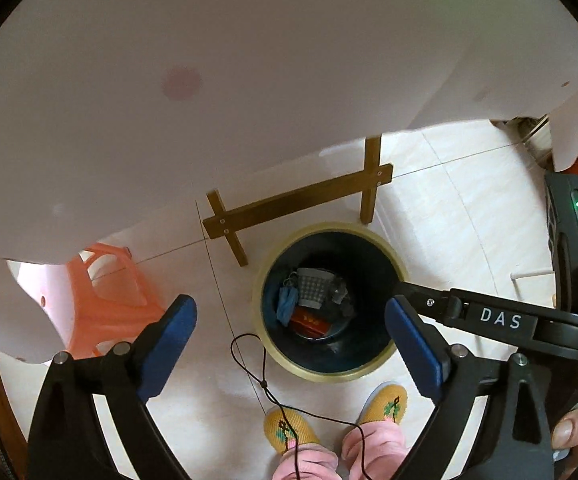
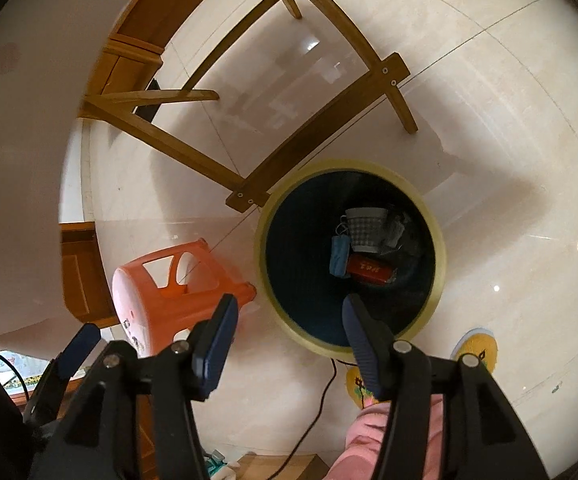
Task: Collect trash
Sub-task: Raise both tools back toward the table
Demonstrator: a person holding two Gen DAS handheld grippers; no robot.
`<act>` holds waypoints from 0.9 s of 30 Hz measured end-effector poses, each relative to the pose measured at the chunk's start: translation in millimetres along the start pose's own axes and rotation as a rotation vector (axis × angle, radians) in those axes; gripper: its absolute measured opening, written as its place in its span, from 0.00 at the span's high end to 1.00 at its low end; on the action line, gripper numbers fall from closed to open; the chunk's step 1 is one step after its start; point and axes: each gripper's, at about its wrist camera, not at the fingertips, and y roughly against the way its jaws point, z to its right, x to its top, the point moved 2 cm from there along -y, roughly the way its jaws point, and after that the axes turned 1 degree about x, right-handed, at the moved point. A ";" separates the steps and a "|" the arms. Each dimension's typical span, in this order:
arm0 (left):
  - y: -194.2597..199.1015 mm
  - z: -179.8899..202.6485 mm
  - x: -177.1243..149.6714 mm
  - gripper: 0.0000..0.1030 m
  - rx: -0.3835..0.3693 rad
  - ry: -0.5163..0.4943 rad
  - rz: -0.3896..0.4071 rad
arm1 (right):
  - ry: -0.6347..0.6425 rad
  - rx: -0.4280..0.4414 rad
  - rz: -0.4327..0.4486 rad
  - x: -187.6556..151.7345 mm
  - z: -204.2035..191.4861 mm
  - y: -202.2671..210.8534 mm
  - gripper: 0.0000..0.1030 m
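Below, the trash bin [image 1: 325, 372] is standing on the tiled floor [image 1: 449, 208] beside the table [image 1: 209, 80], holding discarded items; left gripper [image 1: 289, 344] and right gripper [image 2: 289, 344] are hovering above, fingers [image 2: 219, 344] spread and pinching nothing.

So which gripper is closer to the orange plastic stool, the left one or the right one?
Left. The left gripper hangs open with the orange plastic stool just beyond its outer finger. The right gripper, also open, sits on the far side, over the trash bin.
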 end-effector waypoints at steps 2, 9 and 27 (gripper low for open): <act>15.2 -1.3 0.7 0.08 -0.007 0.000 0.007 | 0.002 0.000 0.003 -4.6 -5.1 9.4 0.47; 93.8 0.1 5.6 0.08 -0.046 -0.006 0.045 | 0.022 0.023 0.030 -23.4 -33.6 67.4 0.47; 312.9 -3.1 40.2 0.08 -0.150 -0.081 0.256 | 0.245 0.044 0.232 -78.4 -146.8 276.4 0.47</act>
